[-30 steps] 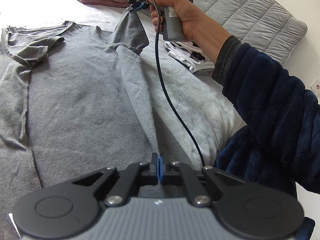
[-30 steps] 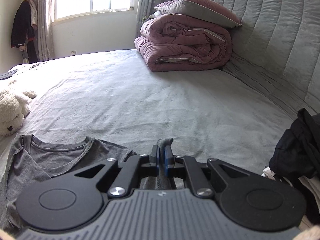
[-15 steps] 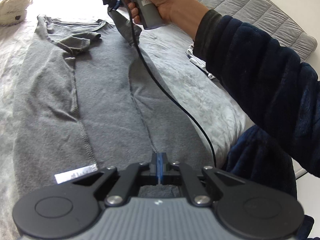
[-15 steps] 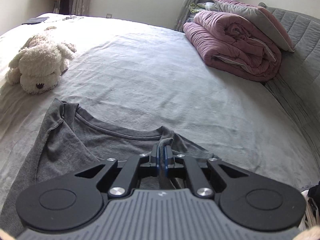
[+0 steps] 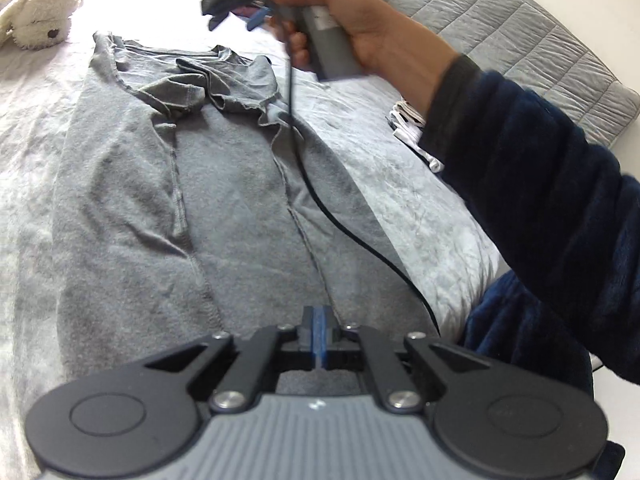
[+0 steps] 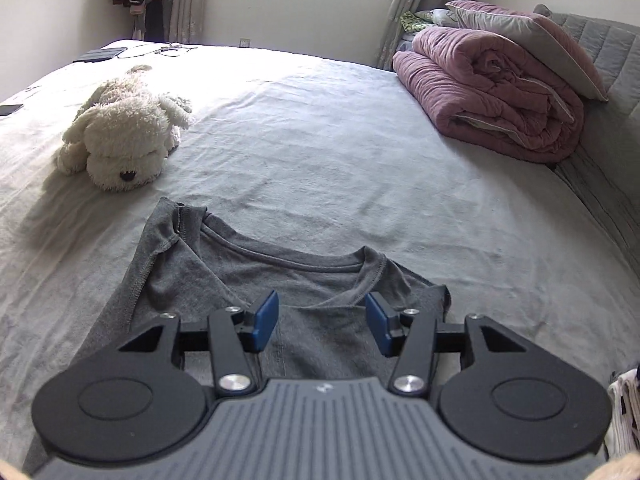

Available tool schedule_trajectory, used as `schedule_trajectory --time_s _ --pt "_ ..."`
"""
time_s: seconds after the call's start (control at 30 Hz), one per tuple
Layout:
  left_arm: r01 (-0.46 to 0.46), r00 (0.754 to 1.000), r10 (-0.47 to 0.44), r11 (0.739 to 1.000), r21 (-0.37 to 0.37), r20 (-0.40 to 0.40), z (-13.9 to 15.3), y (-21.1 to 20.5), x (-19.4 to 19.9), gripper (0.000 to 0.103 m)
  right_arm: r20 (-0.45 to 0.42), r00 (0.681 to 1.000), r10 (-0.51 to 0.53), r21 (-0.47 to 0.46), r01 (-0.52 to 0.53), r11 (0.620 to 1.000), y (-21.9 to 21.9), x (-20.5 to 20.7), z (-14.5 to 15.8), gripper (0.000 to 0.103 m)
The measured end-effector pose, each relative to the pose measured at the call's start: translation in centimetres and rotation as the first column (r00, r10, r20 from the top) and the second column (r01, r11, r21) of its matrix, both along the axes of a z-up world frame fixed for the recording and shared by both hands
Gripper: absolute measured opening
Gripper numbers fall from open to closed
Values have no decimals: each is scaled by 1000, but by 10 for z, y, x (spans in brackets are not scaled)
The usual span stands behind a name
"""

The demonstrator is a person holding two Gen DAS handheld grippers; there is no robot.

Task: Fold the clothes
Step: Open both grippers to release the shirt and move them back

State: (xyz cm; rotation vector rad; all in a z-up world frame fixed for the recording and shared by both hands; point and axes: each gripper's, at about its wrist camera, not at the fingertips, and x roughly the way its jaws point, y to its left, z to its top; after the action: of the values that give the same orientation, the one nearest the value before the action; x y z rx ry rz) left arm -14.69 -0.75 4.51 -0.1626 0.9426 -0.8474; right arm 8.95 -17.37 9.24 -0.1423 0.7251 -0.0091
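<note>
A grey T-shirt [image 5: 224, 184] lies flat on the bed, both side edges folded inward and the sleeves bunched near the collar. At its near hem my left gripper [image 5: 320, 334] is shut on the folded edge of the cloth. A hand holds my right gripper [image 5: 234, 24] above the collar end, apart from the fabric. In the right wrist view that gripper [image 6: 322, 322] stands open with nothing between its blue pads [image 6: 266, 320], and the T-shirt's collar [image 6: 304, 264] lies just beyond and below them.
A white plush dog [image 6: 120, 140] lies left of the collar. A rolled pink quilt [image 6: 492, 96] with a pillow [image 6: 528, 40] sits against the grey headboard [image 5: 500, 40]. A pile of clothes [image 5: 412, 128] is at the right. A black cable [image 5: 320, 200] hangs over the shirt.
My right gripper has opened and let go of the sleeve, which now lies on the shirt near the collar. The left gripper stays shut on the hem.
</note>
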Motion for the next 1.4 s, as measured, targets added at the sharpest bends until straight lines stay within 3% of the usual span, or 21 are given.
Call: schedule_trajectory --time_s 0.13,0.27,0.37,0.5,0.63,0.77,0.93,1.2,1.4 --pt "-69 998 69 997 -42 -6 9 6 21 1 -45 999 21 116 -16 993 -33 -61 5 51" --pt "-136 991 136 989 -56 -10 13 7 40 1 -141 989 49 145 -29 989 -39 -111 -9 51" --pt "-180 984 179 982 -59 -22 14 7 54 3 -146 985 88 156 -65 986 -33 -139 -14 51" --pt "-253 967 250 965 -68 -48 12 7 74 6 -93 983 155 21 -154 988 -12 -161 -37 51" --pt "-311 950 305 947 -82 -72 10 7 89 8 -73 987 140 -59 -145 988 -12 -153 -62 51" --pt "-322 946 318 942 -93 -63 13 5 98 11 -20 991 129 -70 -130 989 -19 -142 -54 51" --pt "-356 934 352 929 -100 -53 20 6 113 21 -51 996 70 77 -66 995 -33 -123 -44 51" --pt "-428 904 428 901 -73 -5 30 4 139 34 -95 991 93 64 -87 994 -27 -131 -52 51" --pt "-449 892 447 894 12 70 36 -19 177 38 -122 988 93 81 -83 993 -36 -138 -58 51"
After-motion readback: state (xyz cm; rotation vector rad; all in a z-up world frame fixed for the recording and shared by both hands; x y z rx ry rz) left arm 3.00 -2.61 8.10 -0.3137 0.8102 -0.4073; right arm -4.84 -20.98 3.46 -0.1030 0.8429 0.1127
